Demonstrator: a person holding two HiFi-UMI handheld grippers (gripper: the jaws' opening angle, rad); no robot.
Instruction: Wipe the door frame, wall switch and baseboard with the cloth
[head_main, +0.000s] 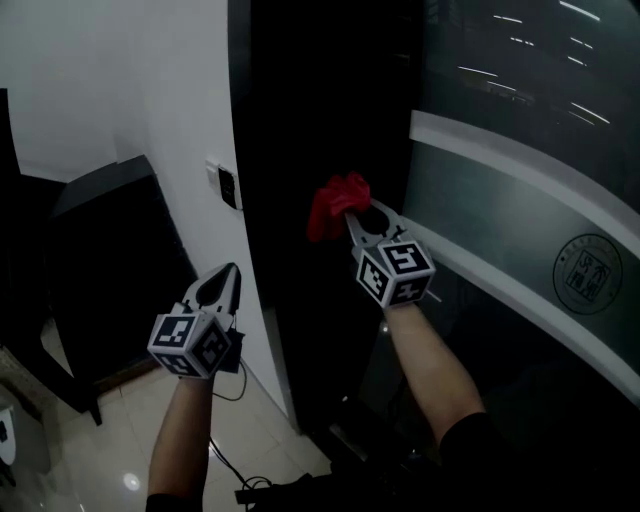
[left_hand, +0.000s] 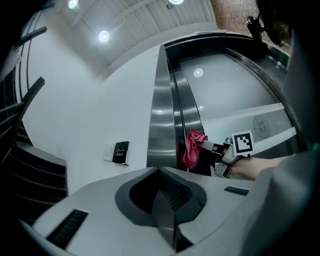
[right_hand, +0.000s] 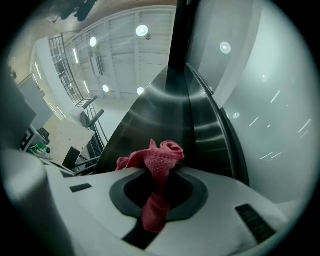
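A red cloth (head_main: 334, 203) is pinched in my right gripper (head_main: 352, 217), bunched at the tips against the dark metal door frame (head_main: 300, 180). The right gripper view shows the cloth (right_hand: 159, 165) clamped between the jaws, close to the steel frame (right_hand: 165, 115). My left gripper (head_main: 226, 277) hangs lower left, shut and holding nothing, in front of the white wall. The black wall switch (head_main: 227, 187) marked EXIT sits on the wall just left of the frame; the left gripper view also shows the switch (left_hand: 120, 151), the cloth (left_hand: 192, 147) and the right gripper (left_hand: 207, 147).
A glass door panel (head_main: 520, 200) with a frosted band and a round emblem (head_main: 587, 274) lies right of the frame. A dark cabinet (head_main: 110, 270) stands at the left over a tiled floor (head_main: 110, 450). A cable (head_main: 225, 465) trails across the floor.
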